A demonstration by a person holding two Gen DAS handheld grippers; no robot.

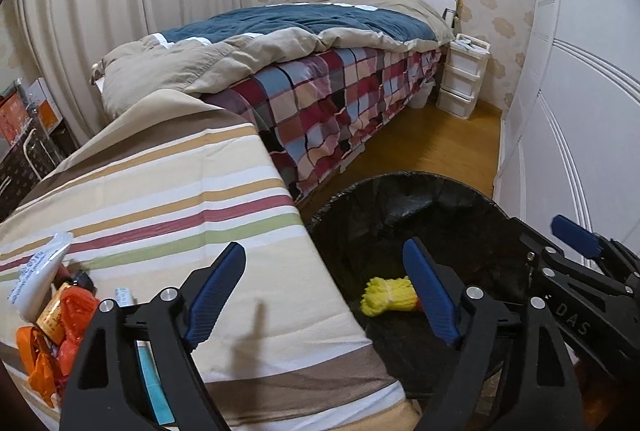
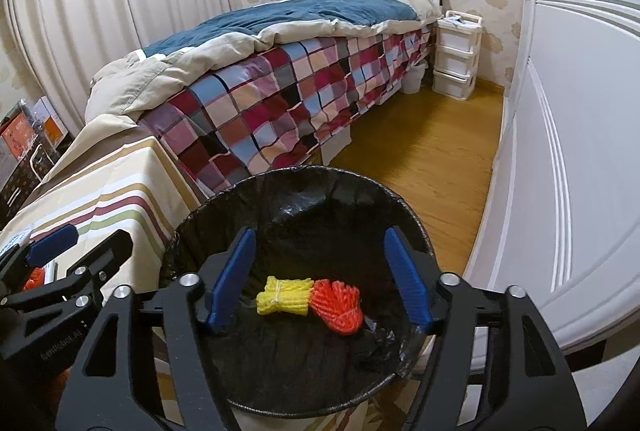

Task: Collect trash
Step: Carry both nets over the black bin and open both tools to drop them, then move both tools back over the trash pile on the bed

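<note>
Left wrist: right gripper [image 1: 576,231] reads "DAS" (rest hidden).

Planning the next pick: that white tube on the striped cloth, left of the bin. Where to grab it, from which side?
Probably the tube's flattened upper end, which juts clear toward the striped cloth. Come from above, the left claw closing across its flat faces. Its lower end lies among the orange wrappers, so a grip there would likely catch them too. That claw is open and empty.
</note>
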